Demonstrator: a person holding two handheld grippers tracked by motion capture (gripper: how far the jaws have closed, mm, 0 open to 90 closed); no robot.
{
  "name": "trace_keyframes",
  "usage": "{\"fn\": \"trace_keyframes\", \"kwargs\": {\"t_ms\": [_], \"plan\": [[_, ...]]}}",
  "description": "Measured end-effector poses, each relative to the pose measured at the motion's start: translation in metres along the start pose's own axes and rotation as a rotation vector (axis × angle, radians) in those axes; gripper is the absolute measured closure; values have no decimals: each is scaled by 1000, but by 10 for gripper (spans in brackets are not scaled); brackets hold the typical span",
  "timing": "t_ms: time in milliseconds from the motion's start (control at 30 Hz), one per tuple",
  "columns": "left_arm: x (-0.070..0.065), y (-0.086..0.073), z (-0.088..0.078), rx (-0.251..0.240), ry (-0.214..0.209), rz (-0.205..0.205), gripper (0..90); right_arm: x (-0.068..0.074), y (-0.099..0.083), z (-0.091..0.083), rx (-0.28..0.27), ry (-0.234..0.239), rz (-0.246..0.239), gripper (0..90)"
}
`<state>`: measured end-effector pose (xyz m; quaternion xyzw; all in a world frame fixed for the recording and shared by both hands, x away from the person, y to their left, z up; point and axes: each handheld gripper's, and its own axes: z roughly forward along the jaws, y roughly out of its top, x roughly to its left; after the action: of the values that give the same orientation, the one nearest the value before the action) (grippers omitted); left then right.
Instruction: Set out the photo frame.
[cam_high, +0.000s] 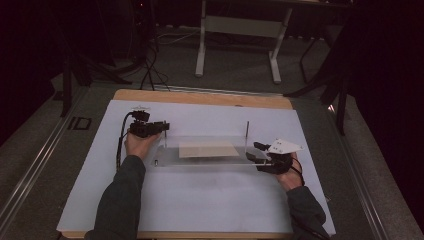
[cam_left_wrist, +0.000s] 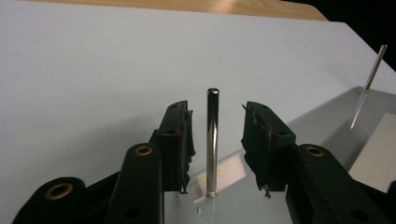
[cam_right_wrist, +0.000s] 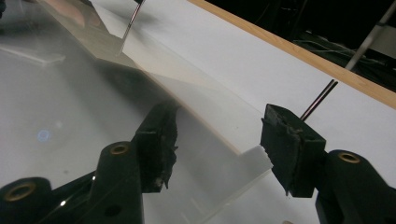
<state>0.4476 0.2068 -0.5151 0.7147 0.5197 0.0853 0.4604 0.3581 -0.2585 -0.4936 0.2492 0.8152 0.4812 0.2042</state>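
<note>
At the left of centre in the high view your left gripper (cam_high: 161, 128) sits at the left end of the clear acrylic plate (cam_high: 200, 158), and its own view shows the jaws apart with the upright metal pin (cam_left_wrist: 212, 140) standing between them, touching neither pad. The pin looks seated in the plate's corner, so my reading is that this pin is placed and you are letting go: draw the jaws straight back along their own line, without swinging sideways, or a pad may clip the pin and tilt it.

In the middle of the frame the plate lies flat on the white sheet (cam_high: 200, 200) with a pale card (cam_high: 208, 148) on or under it; I cannot tell which. A second pin (cam_high: 247, 131) stands just right of centre at the plate's far right corner.

At the right, your right gripper (cam_high: 260, 156) has its jaws apart at the plate's right edge, and in its own view the plate's corner (cam_right_wrist: 254, 156) lies between the pads without being pinched. Keep that hand quiet so the plate does not slide while the left one backs off, and only close on the edge if the plate starts to shift
</note>
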Motion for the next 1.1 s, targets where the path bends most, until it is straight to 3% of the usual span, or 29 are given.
{"fn": "trace_keyframes", "kwargs": {"t_ms": [33,200,233,433,1100], "plan": [[-2,0,-3,-7,9,32,596,0,0,0,2,0,0,437],[-6,-1,-13,-47,4,74,591,0,0,0,2,0,2,437],[-8,-3,-19,-69,-5,98,590,0,1,0,3,0,6,437],[-11,-12,-32,-80,-10,162,586,0,2,0,5,-1,7,439],[-6,-33,-80,-163,-11,233,587,-7,16,1,-10,-10,51,440]]}}
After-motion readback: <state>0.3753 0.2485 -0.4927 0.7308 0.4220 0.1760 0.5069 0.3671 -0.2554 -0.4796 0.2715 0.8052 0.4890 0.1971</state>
